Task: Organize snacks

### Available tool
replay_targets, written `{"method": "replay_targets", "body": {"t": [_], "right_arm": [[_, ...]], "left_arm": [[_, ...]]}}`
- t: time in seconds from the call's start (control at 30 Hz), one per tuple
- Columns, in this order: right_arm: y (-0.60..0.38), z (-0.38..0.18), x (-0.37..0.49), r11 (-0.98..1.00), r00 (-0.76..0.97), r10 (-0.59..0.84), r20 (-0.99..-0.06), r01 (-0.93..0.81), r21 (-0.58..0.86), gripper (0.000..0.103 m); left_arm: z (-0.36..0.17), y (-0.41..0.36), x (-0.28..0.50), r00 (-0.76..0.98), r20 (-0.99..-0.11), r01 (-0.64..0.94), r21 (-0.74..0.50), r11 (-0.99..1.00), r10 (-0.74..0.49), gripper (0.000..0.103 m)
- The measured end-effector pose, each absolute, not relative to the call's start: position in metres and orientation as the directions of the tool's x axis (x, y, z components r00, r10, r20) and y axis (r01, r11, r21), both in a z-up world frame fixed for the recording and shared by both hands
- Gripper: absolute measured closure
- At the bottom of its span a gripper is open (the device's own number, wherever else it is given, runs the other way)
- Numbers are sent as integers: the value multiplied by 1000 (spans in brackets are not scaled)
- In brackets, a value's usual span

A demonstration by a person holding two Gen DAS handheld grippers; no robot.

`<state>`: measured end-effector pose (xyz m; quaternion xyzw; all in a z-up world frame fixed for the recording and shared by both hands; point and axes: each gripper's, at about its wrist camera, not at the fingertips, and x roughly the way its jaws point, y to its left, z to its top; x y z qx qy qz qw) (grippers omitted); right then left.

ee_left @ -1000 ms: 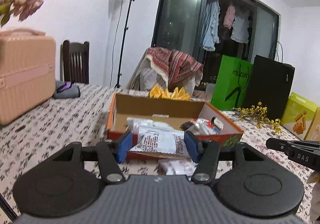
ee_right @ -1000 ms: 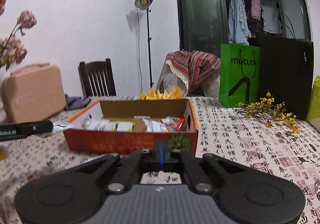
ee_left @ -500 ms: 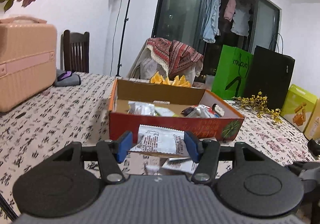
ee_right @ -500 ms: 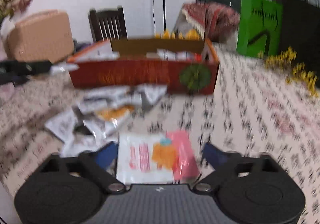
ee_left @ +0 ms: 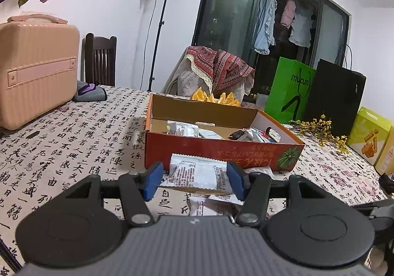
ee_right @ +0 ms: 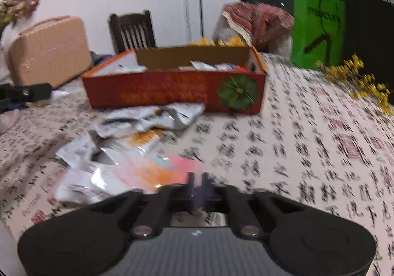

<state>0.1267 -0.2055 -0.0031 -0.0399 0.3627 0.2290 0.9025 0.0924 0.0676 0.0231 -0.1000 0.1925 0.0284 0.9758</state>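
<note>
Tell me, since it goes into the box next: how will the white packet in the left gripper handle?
Probably light: the white snack packet sits level between the left gripper pads with no sag. Likely crinkly and somewhat floppy, being thin sealed film. Its glossy surface may slip, so the orange box drop should be gentle.

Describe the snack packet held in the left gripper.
The snack packet is a flat white pouch, plastic or foil by its look, with crimped edges and dense black print plus a barcode-like block. It lies roughly level, clamped on both sides by the left gripper and its blue pads, lifted above the table in front of the orange box.
</note>
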Motion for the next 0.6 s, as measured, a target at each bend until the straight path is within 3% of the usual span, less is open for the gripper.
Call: {"method": "replay_targets", "body": {"t": [0.17,0.23,0.27,0.33,0.37,0.4,0.5,0.6], "right_arm": [[-209,-4,122,892,641,393,-660,-439,105,102],[-209,0,121,885,642,419,-642,-447,131,95],[-209,2,119,878,642,438,-630,-456,145,90],[-205,7,118,856,629,479,-612,-490,167,63],[-200,8,118,842,621,500,-603,-511,172,40],[-194,10,118,830,615,515,-598,-532,168,26],[-167,11,121,782,572,540,-617,-613,116,16],[-143,5,137,760,538,515,-668,-647,65,15]], "left_arm": [[24,66,92,926,-378,-85,-184,979,10,44],[24,66,91,927,-375,-86,-184,979,11,44],[24,66,91,927,-374,-86,-184,979,11,44],[24,67,89,928,-371,-91,-186,978,16,44],[24,68,88,929,-369,-92,-187,978,17,44],[24,69,87,930,-366,-93,-188,978,18,44],[24,71,81,931,-363,-96,-189,977,21,44],[23,76,77,931,-364,-106,-192,976,30,44]]}}
